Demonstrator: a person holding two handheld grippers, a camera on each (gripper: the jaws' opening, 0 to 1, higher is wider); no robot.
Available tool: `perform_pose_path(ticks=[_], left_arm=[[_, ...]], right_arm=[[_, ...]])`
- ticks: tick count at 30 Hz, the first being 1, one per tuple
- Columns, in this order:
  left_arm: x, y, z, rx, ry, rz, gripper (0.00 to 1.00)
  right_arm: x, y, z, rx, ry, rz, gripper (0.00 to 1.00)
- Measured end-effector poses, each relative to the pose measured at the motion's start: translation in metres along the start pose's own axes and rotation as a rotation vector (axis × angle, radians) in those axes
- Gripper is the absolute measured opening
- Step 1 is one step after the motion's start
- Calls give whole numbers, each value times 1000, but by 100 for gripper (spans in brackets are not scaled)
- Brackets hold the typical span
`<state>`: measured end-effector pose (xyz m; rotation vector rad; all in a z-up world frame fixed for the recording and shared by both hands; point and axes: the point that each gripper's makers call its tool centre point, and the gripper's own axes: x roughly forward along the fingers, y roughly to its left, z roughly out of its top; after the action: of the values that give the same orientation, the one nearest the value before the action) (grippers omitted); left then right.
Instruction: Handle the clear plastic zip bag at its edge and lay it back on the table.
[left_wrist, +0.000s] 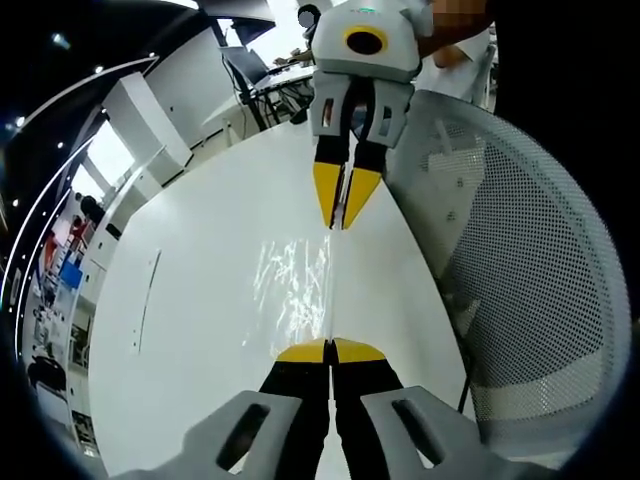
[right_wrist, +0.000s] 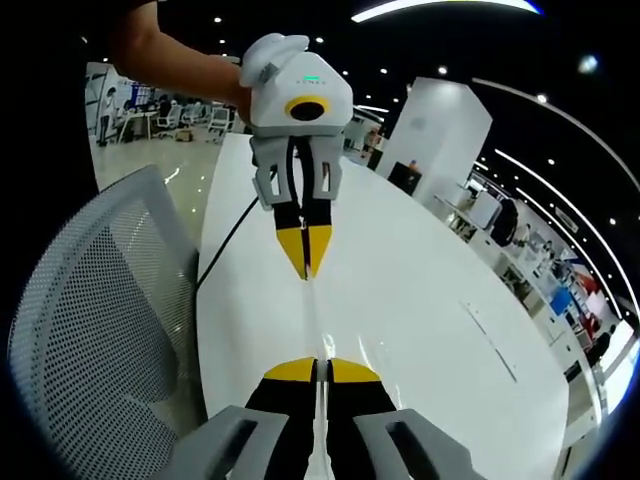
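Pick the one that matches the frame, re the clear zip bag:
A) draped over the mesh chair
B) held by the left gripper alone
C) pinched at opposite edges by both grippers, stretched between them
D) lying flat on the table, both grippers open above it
C: the left gripper and right gripper are each shut on an edge of the clear zip bag, which spans between them over the white table.

Left tool (left_wrist: 330, 351) jaws closed, right tool (right_wrist: 315, 370) jaws closed, tips facing each other, apart
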<state>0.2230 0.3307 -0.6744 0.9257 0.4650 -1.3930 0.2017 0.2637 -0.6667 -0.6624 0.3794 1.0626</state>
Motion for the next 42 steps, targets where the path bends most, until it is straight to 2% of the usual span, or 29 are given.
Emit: perform_pose_path(ticks=[42], left_arm=[[-3,-1,3,-9,2,7,0]], right_arm=[[-1,0,0,4,-5,-1,0]])
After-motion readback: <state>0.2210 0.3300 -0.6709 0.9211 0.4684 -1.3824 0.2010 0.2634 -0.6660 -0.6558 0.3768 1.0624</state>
